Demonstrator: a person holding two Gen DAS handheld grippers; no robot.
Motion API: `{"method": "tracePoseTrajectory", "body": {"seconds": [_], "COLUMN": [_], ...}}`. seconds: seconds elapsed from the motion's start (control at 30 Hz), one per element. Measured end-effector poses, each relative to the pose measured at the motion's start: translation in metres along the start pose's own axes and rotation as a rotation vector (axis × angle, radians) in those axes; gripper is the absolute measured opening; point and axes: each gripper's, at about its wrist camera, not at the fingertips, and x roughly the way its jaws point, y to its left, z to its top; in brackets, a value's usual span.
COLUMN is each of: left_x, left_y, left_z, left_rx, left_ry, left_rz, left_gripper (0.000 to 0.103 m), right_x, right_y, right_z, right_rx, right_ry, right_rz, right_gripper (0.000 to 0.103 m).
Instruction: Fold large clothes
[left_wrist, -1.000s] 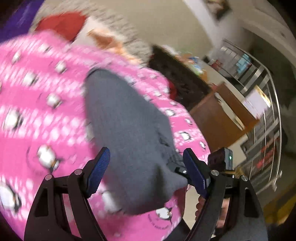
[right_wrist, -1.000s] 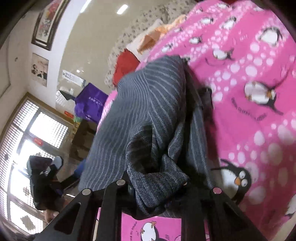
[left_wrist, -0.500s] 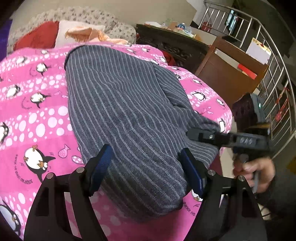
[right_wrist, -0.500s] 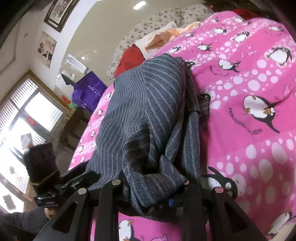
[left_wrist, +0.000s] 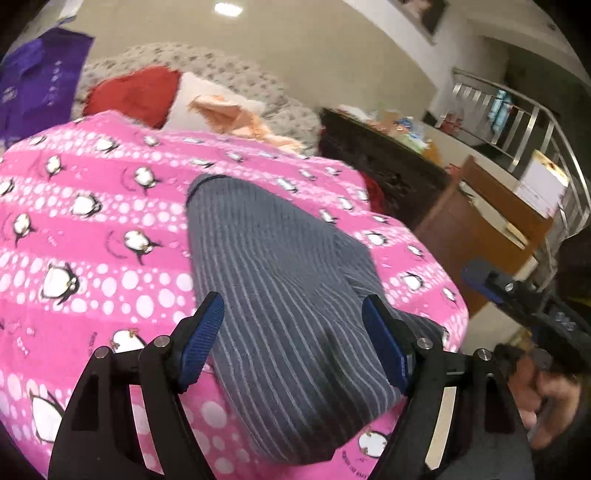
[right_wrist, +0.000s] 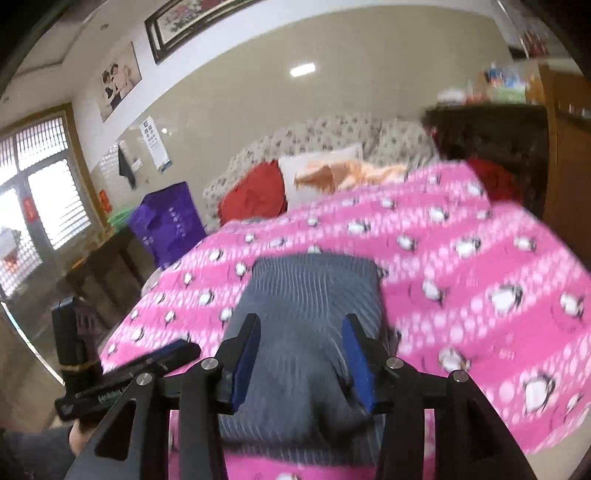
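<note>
Left wrist view: the left hand-held gripper (left_wrist: 293, 343) stands wide open and empty above the near end of the grey striped garment (left_wrist: 280, 295), which lies lengthwise on the pink penguin blanket (left_wrist: 92, 229). Right wrist view: the right hand-held gripper (right_wrist: 301, 363) is likewise spread, gripping nothing, over the same garment (right_wrist: 310, 295). One fold looks laid; next probably calls for pinching the near corners and carrying them to the far edge
</note>
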Motion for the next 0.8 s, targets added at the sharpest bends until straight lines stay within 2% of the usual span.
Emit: {"method": "tracePoseTrajectory", "body": {"seconds": [0.03, 0.07, 0.1, 0.17, 0.23, 0.27, 0.3, 0.37, 0.43, 0.53, 0.6, 0.63, 0.67, 0.73, 0.8], "left_x": [0.006, 0.010, 0.015, 0.021, 0.028, 0.035, 0.039, 0.035, 0.026, 0.011, 0.024, 0.036, 0.058, 0.092, 0.132], "left_y": [-0.002, -0.005, -0.010, -0.016, -0.020, -0.021, -0.021, -0.023, -0.023, -0.018, -0.012, -0.009, -0.004, 0.005, 0.017], "left_z": [-0.003, -0.008, -0.014, -0.026, -0.041, -0.048, -0.053, -0.047, -0.031, 0.019, 0.065, 0.083, 0.104, 0.124, 0.130], "left_rx": [0.003, 0.014, 0.029, 0.075, 0.139, 0.180, 0.207, 0.206, 0.180, 0.108, 0.054, 0.026, -0.016, -0.082, -0.132], "left_ry": [0.029, 0.052, 0.077, 0.098, 0.108, 0.125, 0.134, 0.132, 0.096, -0.020, -0.054, -0.044, -0.020, 0.038, 0.098], "left_rz": [0.005, 0.011, 0.019, 0.051, 0.089, 0.098, 0.103, 0.110, 0.103, 0.107, 0.129, 0.144, 0.168, 0.189, 0.220], "left_gripper": [0.066, 0.048, 0.042, 0.040, 0.039, 0.039, 0.039, 0.039, 0.039, 0.039, 0.039, 0.039, 0.039, 0.039, 0.039], "right_x": [0.007, 0.021, 0.031, 0.057, 0.087, 0.102, 0.114, 0.105, 0.093, 0.071, 0.071, 0.077, 0.087, 0.116, 0.155], "right_y": [0.010, 0.023, 0.029, 0.033, 0.018, 0.002, -0.017, -0.024, -0.021, -0.019, -0.019, -0.018, -0.019, -0.017, -0.025], "right_z": [0.004, 0.005, 0.004, -0.007, -0.030, -0.048, -0.064, -0.069, -0.054, -0.006, 0.030, 0.043, 0.057, 0.074, 0.072], "right_rx": [-0.017, -0.057, -0.080, -0.107, -0.129, -0.108, -0.055, -0.038, -0.032, 0.015, 0.037, 0.059, 0.085, 0.120, 0.176], "right_ry": [0.013, 0.048, 0.073, 0.152, 0.238, 0.293, 0.339, 0.277, 0.272, 0.155, 0.085, 0.070, 0.056, 0.053, 0.132], "right_rz": [-0.005, -0.008, -0.010, -0.040, -0.134, -0.185, -0.166, -0.123, -0.107, -0.065, -0.087, -0.102, -0.132, -0.174, -0.208], "right_gripper": [0.038, 0.027, 0.025, 0.021, 0.019, 0.015, 0.015, 0.015, 0.015, 0.019, 0.034, 0.051, 0.056, 0.056, 0.056]}}
